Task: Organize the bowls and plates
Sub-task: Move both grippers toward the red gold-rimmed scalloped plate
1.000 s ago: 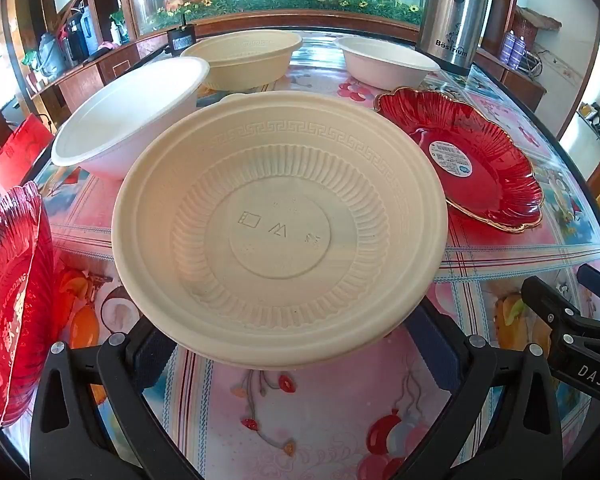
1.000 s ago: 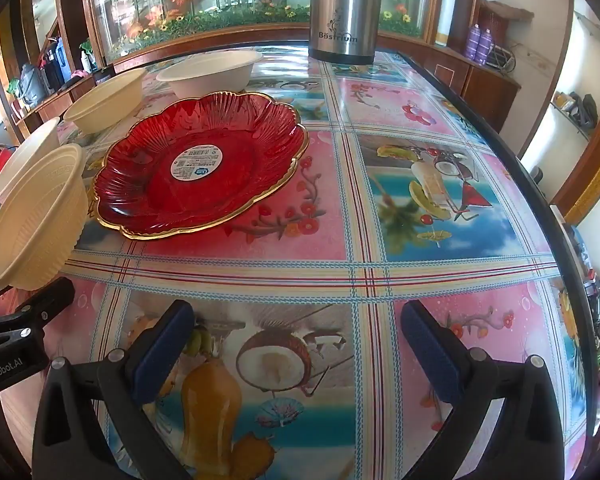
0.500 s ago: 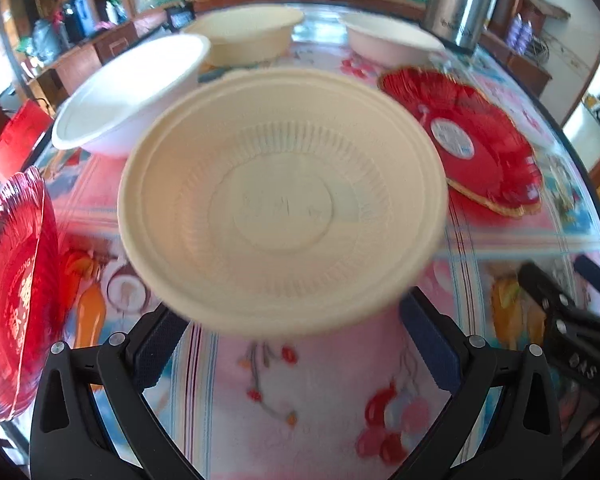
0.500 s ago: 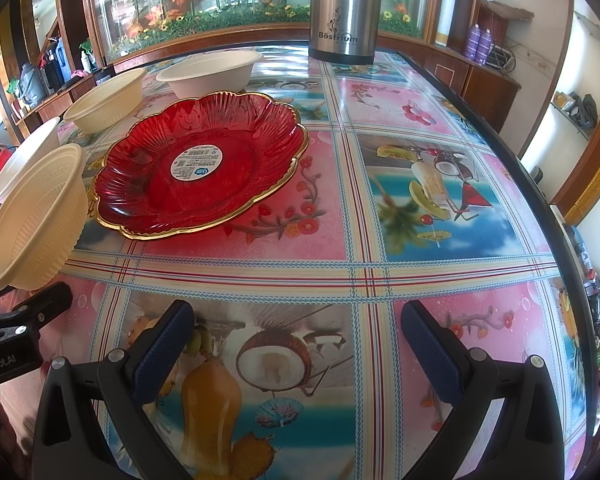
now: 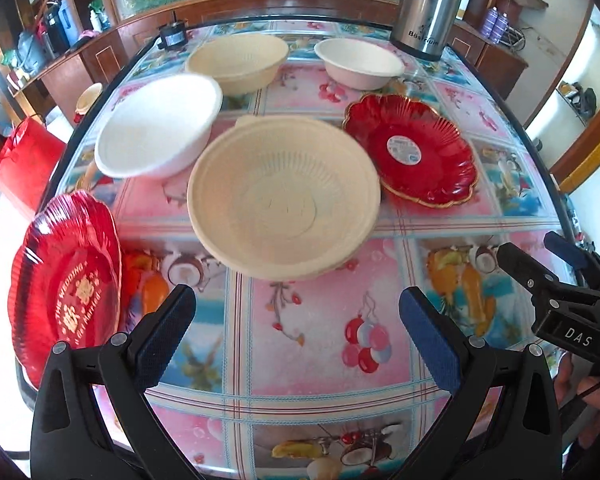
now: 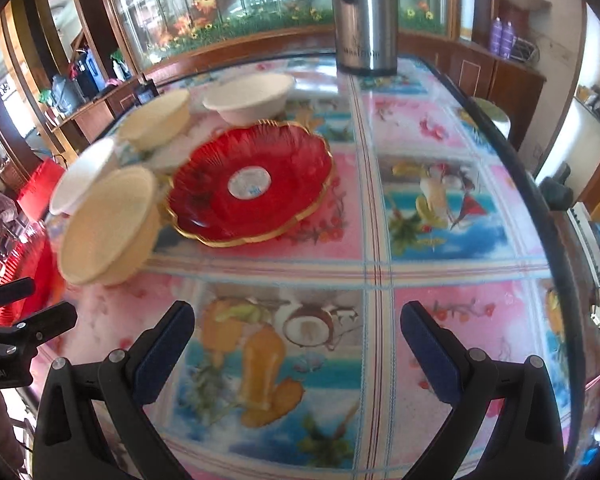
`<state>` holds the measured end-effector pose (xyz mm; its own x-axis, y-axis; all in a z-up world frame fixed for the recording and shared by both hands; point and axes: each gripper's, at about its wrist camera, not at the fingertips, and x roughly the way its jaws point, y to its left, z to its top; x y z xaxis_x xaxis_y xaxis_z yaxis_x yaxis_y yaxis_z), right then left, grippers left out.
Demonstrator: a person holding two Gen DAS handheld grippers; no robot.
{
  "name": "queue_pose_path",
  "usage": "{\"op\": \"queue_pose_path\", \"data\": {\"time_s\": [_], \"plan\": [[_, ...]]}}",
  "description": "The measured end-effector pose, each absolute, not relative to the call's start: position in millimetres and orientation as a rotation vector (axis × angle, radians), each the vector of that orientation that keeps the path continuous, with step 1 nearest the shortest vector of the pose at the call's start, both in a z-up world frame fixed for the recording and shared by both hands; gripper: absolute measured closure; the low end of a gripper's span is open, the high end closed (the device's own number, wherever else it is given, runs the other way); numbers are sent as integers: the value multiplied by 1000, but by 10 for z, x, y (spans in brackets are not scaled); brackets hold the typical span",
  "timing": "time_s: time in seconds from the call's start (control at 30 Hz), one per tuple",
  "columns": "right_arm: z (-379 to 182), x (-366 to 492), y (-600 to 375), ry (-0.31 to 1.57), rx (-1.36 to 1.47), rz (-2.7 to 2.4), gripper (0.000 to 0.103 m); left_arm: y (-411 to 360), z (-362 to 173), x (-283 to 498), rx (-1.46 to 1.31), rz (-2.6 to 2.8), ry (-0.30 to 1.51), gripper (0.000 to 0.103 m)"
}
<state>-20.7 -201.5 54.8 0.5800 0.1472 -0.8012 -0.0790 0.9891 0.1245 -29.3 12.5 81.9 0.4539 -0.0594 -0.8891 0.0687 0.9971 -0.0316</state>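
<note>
- Now left hand-held gripper point(image 5: 296, 322) open, empty, low centre of frame.
- Beige bowl point(image 5: 284, 200) on desk point(image 5: 320, 360), mid-frame, just ahead of the fingers, apart from them.
- White bowl point(image 5: 158, 124) upper left; red plate point(image 5: 412, 152) right of beige bowl.
- Right hand-held gripper point(image 6: 298, 338) open, empty, over desk.

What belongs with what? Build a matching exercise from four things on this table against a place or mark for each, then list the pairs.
Things
1. steel flask
2. gold-rimmed red plate
3. red plate with gold lettering
4. white bowl

Places or marks
A. white sticker in its middle
B. near left edge of the table
C. upright at the far end
D. just left of the nearest beige bowl

Pairs: 1-C, 2-A, 3-B, 4-D
</note>
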Motion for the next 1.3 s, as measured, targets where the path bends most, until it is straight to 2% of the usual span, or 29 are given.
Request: {"op": "queue_pose_path", "data": {"time_s": [0.33, 0.87, 1.3], "plan": [[890, -109, -1911, 918, 146, 95, 1, 176, 1045, -153, 10, -186, 1077, 0], [971, -88, -1770, 923, 123, 9, 1, 241, 1034, 9, -8, -249, 1102, 0], [898, 219, -2090, 965, 125, 76, 13, -233, 1124, 205, -17, -231, 1104, 0]]}}
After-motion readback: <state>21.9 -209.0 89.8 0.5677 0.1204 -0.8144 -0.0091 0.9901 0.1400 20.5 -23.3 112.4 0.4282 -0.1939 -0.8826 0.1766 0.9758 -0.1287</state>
